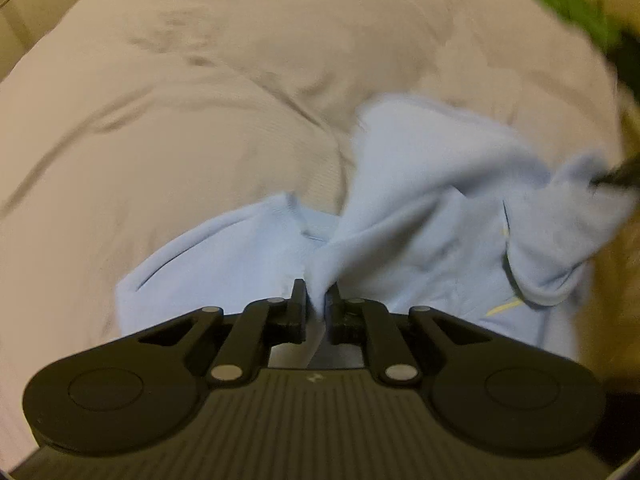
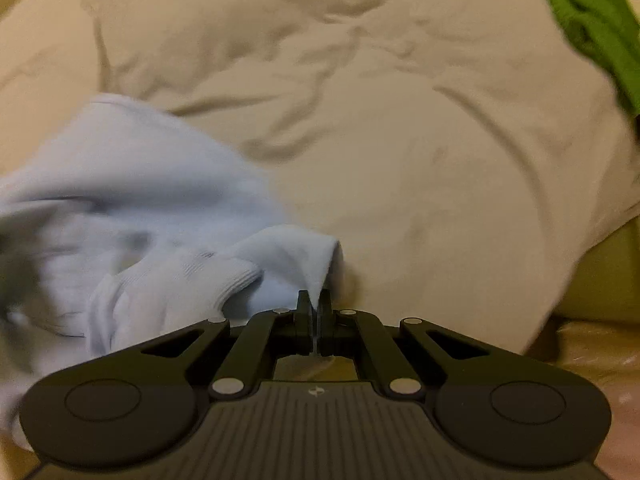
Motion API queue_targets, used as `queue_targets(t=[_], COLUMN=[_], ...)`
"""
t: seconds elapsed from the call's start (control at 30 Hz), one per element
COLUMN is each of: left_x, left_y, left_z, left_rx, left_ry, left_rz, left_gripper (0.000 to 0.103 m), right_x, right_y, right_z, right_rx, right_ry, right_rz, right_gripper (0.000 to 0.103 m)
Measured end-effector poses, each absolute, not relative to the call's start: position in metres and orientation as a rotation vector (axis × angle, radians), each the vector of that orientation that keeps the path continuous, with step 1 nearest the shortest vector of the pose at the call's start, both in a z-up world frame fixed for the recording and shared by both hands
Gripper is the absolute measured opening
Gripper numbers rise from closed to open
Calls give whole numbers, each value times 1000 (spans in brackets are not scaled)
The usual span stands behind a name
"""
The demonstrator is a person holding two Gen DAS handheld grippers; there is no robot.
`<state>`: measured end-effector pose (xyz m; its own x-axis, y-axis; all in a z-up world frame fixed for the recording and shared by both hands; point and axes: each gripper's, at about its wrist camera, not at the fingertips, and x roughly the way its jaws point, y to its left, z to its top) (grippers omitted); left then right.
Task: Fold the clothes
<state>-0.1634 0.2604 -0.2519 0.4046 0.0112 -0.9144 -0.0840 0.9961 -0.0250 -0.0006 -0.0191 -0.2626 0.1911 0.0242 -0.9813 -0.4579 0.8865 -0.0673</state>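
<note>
The light blue garment [image 1: 420, 208] lies bunched on the bed's cream sheet [image 1: 180, 120], ribbed cuff toward your right. Your left tool [image 1: 316, 296] is clamped on a pinched fold of it; your right tool [image 2: 316, 308] is clamped on another edge. A green cloth [image 2: 592, 28] lies well apart at the far corner.

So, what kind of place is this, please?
Probably a bedroom: a wrinkled cream bed cover fills both views, a light blue garment lies bunched on it, and green cloth sits at the far edge.
</note>
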Motion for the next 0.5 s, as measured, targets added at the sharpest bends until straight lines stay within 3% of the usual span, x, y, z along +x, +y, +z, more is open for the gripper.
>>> queue_targets(t=[0.13, 0.17, 0.2, 0.23, 0.3, 0.37, 0.5], left_x=[-210, -219, -224, -230, -235, -232, -180], left_y=[312, 321, 330, 343, 369, 394, 400], left_z=[-233, -234, -237, -240, -244, -246, -259], left_rx=[-200, -168, -135, -132, -165, -238, -278], left_ry=[1192, 1222, 1261, 1303, 1353, 1370, 1287], left_rz=[115, 141, 179, 225, 310, 386, 327], left_gripper=[20, 21, 20, 20, 17, 21, 31], right_x=[17, 19, 22, 24, 29, 34, 47], right_y=[-37, -39, -40, -40, -37, -33, -18], right_z=[-281, -284, -287, -288, -283, -275, -260], right_rx=[-454, -486, -518, -550, -576, -570, -444], right_ry=[1415, 1422, 1426, 1422, 1385, 1339, 1266], right_rz=[293, 276, 260, 243, 240, 245, 383], right_gripper=[1, 12, 30, 36, 42, 53, 54])
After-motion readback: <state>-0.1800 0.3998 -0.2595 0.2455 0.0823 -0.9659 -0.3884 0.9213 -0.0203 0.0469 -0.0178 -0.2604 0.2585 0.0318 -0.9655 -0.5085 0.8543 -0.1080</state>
